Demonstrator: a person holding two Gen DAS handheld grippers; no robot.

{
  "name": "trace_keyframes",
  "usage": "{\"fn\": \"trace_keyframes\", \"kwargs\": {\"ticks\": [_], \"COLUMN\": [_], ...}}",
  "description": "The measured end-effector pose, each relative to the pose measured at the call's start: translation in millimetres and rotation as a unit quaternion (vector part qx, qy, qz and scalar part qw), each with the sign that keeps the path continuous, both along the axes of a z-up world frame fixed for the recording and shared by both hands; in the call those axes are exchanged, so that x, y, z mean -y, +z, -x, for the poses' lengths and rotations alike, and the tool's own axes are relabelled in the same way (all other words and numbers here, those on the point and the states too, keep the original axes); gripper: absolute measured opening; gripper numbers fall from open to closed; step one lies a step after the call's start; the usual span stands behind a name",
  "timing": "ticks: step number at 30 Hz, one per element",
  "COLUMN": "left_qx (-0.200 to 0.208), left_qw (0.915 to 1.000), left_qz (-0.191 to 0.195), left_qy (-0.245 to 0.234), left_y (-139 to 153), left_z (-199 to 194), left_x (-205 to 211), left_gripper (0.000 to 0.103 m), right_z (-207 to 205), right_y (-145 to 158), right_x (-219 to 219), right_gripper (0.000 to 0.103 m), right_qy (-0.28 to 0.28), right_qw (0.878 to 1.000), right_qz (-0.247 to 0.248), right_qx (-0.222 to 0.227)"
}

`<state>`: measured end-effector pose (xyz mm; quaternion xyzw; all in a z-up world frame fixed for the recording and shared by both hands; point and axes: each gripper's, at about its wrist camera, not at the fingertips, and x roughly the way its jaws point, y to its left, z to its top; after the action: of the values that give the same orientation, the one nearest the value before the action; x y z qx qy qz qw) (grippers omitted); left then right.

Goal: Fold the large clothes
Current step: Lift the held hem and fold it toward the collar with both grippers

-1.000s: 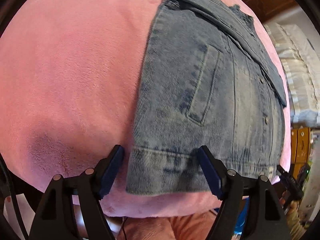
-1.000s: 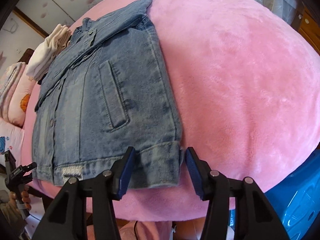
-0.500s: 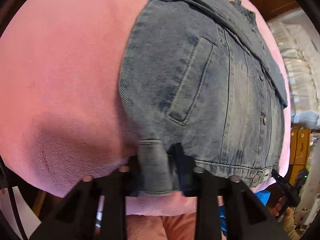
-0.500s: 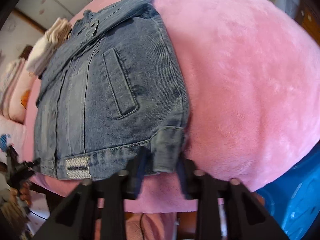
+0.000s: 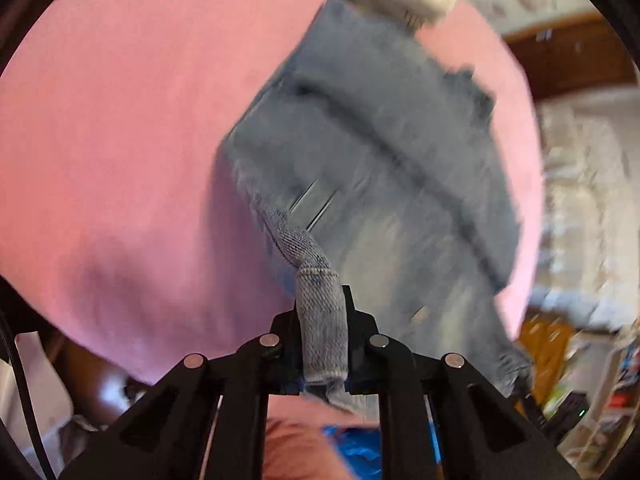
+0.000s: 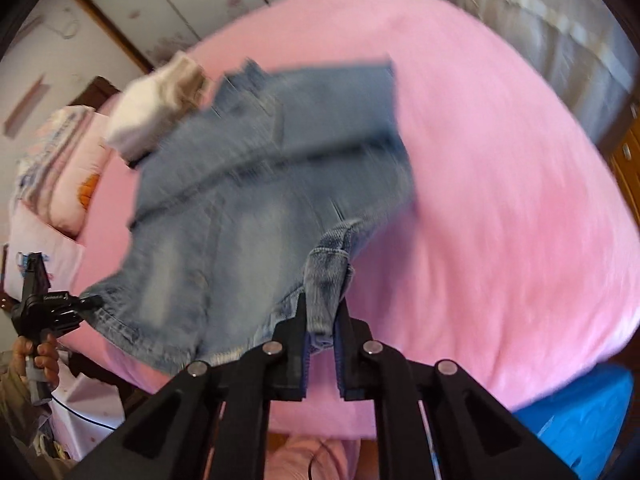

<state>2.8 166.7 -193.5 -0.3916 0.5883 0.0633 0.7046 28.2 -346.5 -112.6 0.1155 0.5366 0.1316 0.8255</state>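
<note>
A blue denim jacket (image 5: 380, 160) lies on a pink bed (image 5: 120, 140), its near hem lifted off the cover. My left gripper (image 5: 322, 320) is shut on the jacket's near left hem corner, with denim bunched between its fingers. My right gripper (image 6: 322, 316) is shut on the near right hem corner of the jacket (image 6: 240, 200). The left gripper (image 6: 48, 304) also shows at the far left of the right wrist view, held in a hand. Both views are motion-blurred.
A folded white garment (image 6: 156, 108) lies on the bed (image 6: 500, 160) by the jacket's collar, with pink pillows (image 6: 60, 160) beyond it. A blue object (image 6: 580, 420) sits below the bed's near right edge. Wooden furniture (image 5: 572, 56) and shelves (image 5: 600, 380) stand at the right.
Both grippers went from open beside the hem to shut on its corners. They have since risen and pulled back, lifting the jacket's lower edge off the bed.
</note>
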Motion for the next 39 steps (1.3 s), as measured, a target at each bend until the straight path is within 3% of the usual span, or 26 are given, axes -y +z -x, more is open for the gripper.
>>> {"fn": "trace_keyframes", "kwargs": {"ticks": [6, 9, 11, 14, 16, 17, 19, 21, 26, 36, 39], "left_qx": [0.055, 0.071, 0.059, 0.037, 0.043, 0.046, 0.052, 0.043, 0.017, 0.007, 0.01], "left_qw": [0.9954, 0.9924, 0.9921, 0.9921, 0.9906, 0.9898, 0.9884, 0.9888, 0.9869, 0.9635, 0.9591], "left_qz": [-0.002, -0.014, -0.02, -0.051, -0.071, -0.082, -0.1, -0.118, -0.158, -0.198, -0.202], "left_qy": [0.078, 0.1, 0.109, 0.108, 0.108, 0.107, 0.101, 0.081, -0.023, -0.18, -0.198], "left_y": [47.7, 57.0, 51.5, 40.9, 35.4, 32.9, 28.9, 16.3, -20.7, -83.0, -93.3], "left_z": [-82.8, -133.4, -172.8, -215.0, -232.5, -237.2, -248.7, -255.1, -266.8, -275.0, -278.7], "left_x": [-40.1, -61.1, -68.0, -72.7, -71.9, -73.6, -79.0, -85.6, -76.2, -48.1, -48.3], "left_gripper": [0.01, 0.01, 0.015, 0.042, 0.061, 0.065, 0.068, 0.069, 0.069, 0.069, 0.069], "right_z": [-111.3, -173.0, -207.8, -255.5, -273.0, -280.2, -291.1, -298.9, -301.0, -326.2, -329.6], "right_y": [52.5, 55.7, 49.8, 30.4, 15.3, 6.2, -14.4, -36.7, -79.6, -117.9, -130.2], "right_x": [-9.0, -12.4, -14.4, -19.1, -18.6, -17.8, -15.1, -10.7, -12.4, -49.6, -62.1], "right_gripper": [0.006, 0.006, 0.008, 0.014, 0.028, 0.041, 0.045, 0.045, 0.045, 0.046, 0.053], "right_qy": [-0.009, -0.01, -0.02, -0.045, -0.053, -0.056, -0.058, -0.054, -0.038, 0.016, 0.04], "right_qw": [0.997, 0.996, 0.996, 0.995, 0.995, 0.995, 0.995, 0.997, 0.997, 0.994, 0.989], "right_qz": [-0.032, -0.021, -0.01, 0.038, 0.057, 0.063, 0.068, 0.06, 0.059, 0.108, 0.138], "right_qx": [0.071, 0.085, 0.083, 0.081, 0.069, 0.06, 0.04, 0.011, -0.03, -0.03, -0.031]}}
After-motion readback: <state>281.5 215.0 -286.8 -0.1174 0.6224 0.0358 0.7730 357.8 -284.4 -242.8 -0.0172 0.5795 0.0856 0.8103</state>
